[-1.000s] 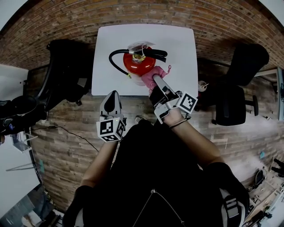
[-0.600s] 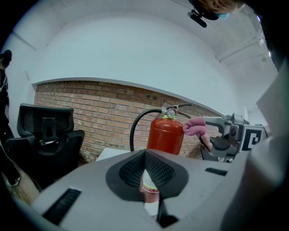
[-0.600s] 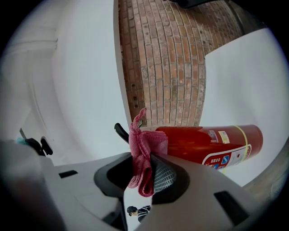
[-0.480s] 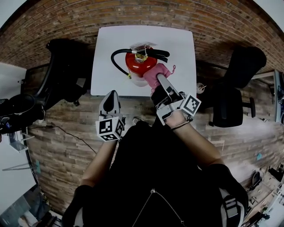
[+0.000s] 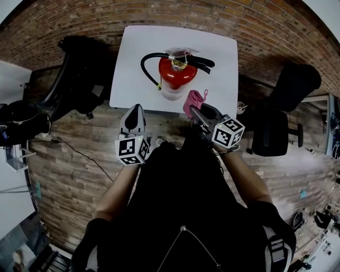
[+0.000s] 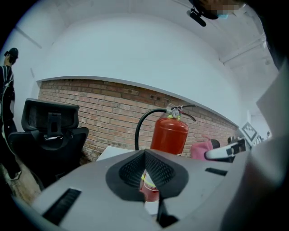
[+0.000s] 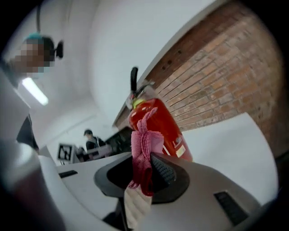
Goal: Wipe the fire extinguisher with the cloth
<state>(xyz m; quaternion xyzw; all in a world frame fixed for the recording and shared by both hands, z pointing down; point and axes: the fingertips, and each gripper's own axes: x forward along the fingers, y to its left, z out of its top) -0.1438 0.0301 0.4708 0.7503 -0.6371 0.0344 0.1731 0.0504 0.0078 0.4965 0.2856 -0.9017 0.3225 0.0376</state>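
Note:
A red fire extinguisher (image 5: 177, 74) with a black hose stands upright on the white table (image 5: 138, 64); it also shows in the left gripper view (image 6: 169, 133) and the right gripper view (image 7: 156, 119). My right gripper (image 5: 195, 108) is shut on a pink cloth (image 5: 194, 101), held at the table's near edge, a short way right of and apart from the extinguisher. The cloth (image 7: 143, 153) fills the jaws in the right gripper view. My left gripper (image 5: 133, 118) hangs shut and empty in front of the table's near edge, pointing at the extinguisher.
Black office chairs stand left (image 5: 79, 74) and right (image 5: 287, 106) of the table. A brick wall (image 5: 175, 13) runs behind it. The floor is wood planks (image 5: 69, 175). A person (image 7: 90, 137) stands far off in the right gripper view.
My right gripper has pulled the pink cloth back and to the right, off the extinguisher's side, to the table's near edge. The left gripper has stayed put.

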